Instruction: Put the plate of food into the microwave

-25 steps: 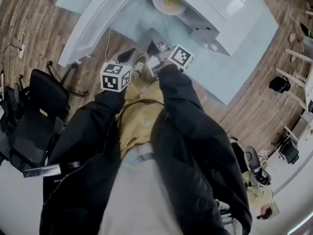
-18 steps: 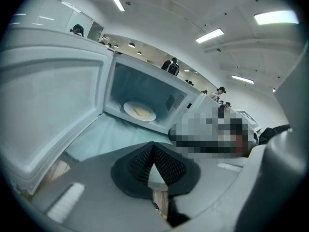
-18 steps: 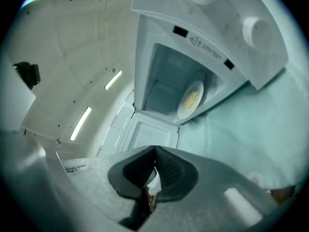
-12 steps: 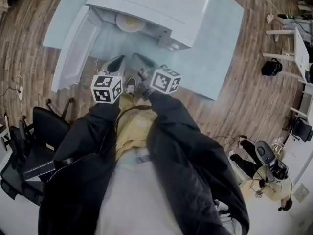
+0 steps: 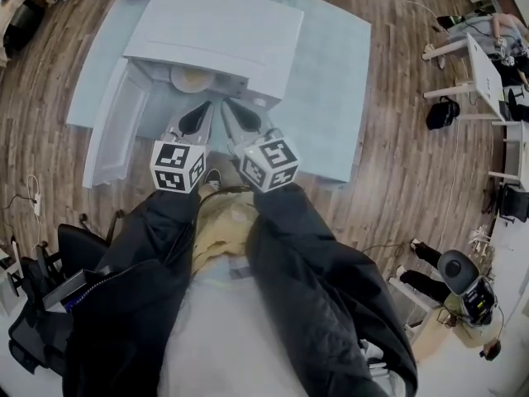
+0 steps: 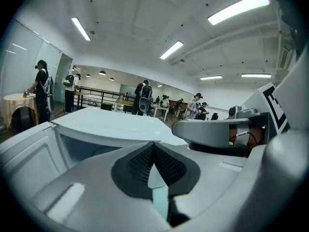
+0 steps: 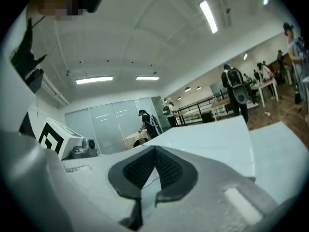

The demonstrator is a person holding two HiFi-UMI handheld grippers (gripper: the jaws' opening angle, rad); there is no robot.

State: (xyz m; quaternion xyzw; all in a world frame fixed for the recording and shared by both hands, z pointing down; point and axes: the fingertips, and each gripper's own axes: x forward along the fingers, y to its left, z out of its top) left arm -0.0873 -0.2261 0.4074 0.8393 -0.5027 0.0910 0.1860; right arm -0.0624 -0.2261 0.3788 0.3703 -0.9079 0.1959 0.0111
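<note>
The white microwave (image 5: 216,27) stands on a pale blue table with its door (image 5: 116,126) swung open to the left. The plate of food (image 5: 192,78) sits inside the cavity, only its front part showing under the microwave's top. Both grippers hover side by side just in front of the opening, clear of the plate. My left gripper (image 5: 196,121) is shut with nothing between its pads (image 6: 145,161). My right gripper (image 5: 238,122) is shut and empty too, its pads (image 7: 164,166) meeting. In both gripper views the jaws point up over the microwave's top (image 6: 111,124) (image 7: 207,139).
The pale blue table (image 5: 331,89) ends close to my body, with wooden floor (image 5: 413,180) around it. A black office chair (image 5: 50,304) stands at my lower left. Other desks and people are farther off in the room.
Both grippers have drawn back from the microwave's opening and now sit side by side closer to my body. The plate stays inside. The head view has swung, so the microwave appears more upright.
</note>
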